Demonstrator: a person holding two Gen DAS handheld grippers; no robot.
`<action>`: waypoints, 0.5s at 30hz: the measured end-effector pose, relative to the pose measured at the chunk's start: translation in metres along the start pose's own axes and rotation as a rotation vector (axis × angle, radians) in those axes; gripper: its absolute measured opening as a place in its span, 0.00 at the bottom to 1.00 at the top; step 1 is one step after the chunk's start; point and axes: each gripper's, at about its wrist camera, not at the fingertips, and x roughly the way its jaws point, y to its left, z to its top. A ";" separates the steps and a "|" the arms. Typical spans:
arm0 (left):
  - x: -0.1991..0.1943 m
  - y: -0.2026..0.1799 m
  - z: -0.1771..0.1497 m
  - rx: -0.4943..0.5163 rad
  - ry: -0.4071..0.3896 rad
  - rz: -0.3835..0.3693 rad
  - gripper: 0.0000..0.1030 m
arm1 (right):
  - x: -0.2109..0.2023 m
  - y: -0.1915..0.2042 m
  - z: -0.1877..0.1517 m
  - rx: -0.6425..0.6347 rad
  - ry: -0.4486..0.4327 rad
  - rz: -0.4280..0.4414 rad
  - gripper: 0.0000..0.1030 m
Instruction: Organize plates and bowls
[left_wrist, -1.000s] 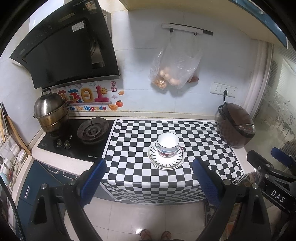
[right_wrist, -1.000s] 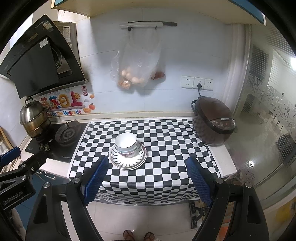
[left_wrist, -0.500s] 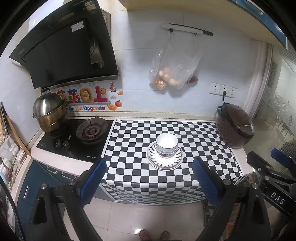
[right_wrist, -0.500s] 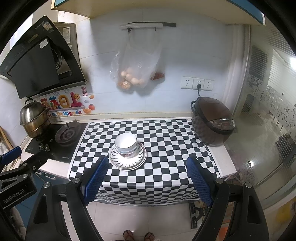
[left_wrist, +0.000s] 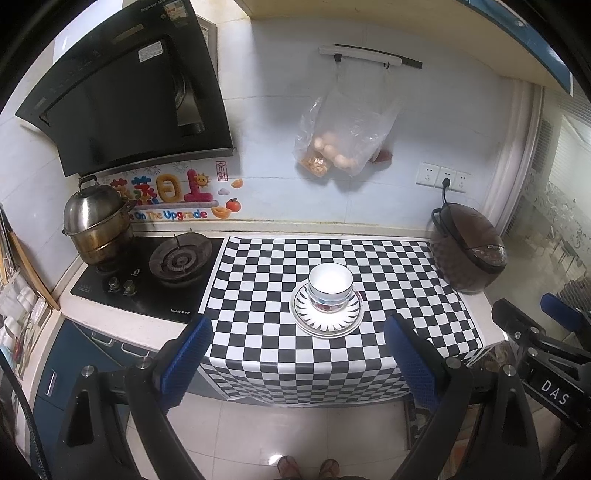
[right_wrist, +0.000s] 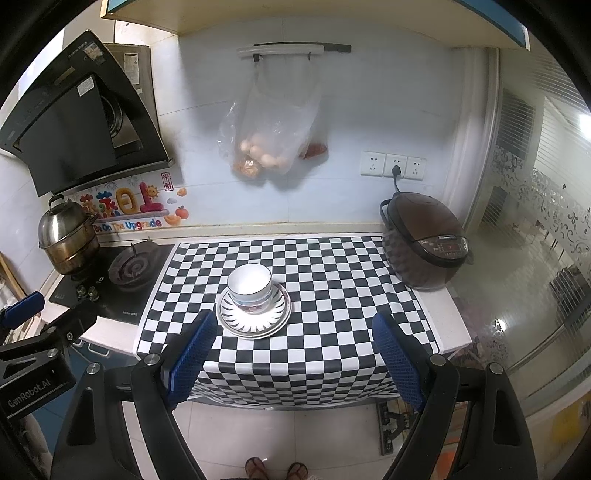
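Observation:
White bowls (left_wrist: 330, 286) are stacked on a stack of black-and-white patterned plates (left_wrist: 327, 320) in the middle of the checkered counter mat (left_wrist: 258, 273). The same bowls (right_wrist: 249, 285) and plates (right_wrist: 255, 323) show in the right wrist view. My left gripper (left_wrist: 299, 360) is open and empty, held back from the counter's front edge over the floor. My right gripper (right_wrist: 291, 354) is open and empty, also back from the counter. The right gripper's body (left_wrist: 546, 354) shows at the right of the left wrist view.
A brown rice cooker (left_wrist: 467, 253) stands at the mat's right end. A gas hob (left_wrist: 147, 273) with a steel pot (left_wrist: 96, 227) is on the left under a black hood (left_wrist: 122, 92). A plastic bag of eggs (left_wrist: 343, 136) hangs on the wall.
Both grippers have drawn back slightly from the counter; the bowls and plates look a little smaller. Nothing on the counter has moved.

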 end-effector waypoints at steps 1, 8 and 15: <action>0.000 0.000 0.000 0.000 0.000 -0.001 0.93 | 0.000 0.000 0.000 -0.002 0.000 0.000 0.86; 0.000 -0.001 -0.001 0.000 0.002 -0.003 0.93 | 0.001 -0.001 0.000 0.002 0.002 0.004 0.86; 0.000 -0.001 -0.001 0.001 0.003 -0.003 0.93 | 0.001 -0.002 -0.002 0.000 -0.001 0.008 0.85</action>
